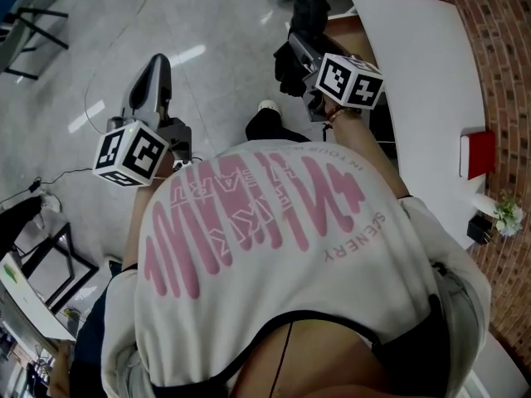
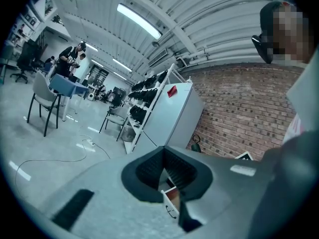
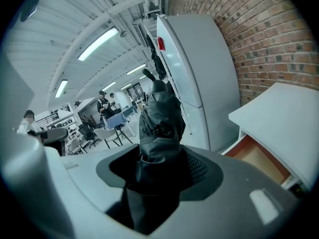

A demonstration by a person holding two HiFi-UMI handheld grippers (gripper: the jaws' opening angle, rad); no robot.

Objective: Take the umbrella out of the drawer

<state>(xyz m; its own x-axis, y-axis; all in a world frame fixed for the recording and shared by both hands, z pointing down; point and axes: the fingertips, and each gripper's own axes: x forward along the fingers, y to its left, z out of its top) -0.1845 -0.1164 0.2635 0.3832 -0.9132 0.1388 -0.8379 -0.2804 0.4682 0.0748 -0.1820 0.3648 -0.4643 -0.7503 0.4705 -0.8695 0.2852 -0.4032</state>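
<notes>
**Umbrella out of the drawer, gripped in the right tool**

The right tool is clamped on the folded black umbrella, its jaws set fairly wide around the bundled fabric. The umbrella's long axis runs along the jaws and away from the person. Its thin far end is tipped up toward the ceiling, and loose fabric hangs back below the jaws. It is in the air, left of the open drawer and apart from it. The drawer, with its orange-brown inside, stands pulled out beneath the white worktop.

The left tool is narrowly open with nothing between its jaws.

The head view shows the worktop along a brick wall, with a red box and a small plant near its edge. The floor is pale, glossy grey, with a thin cable across it. A tall white cabinet stands by the bricks. Strip lights line the ceiling, and chairs and people are farther off.
</notes>
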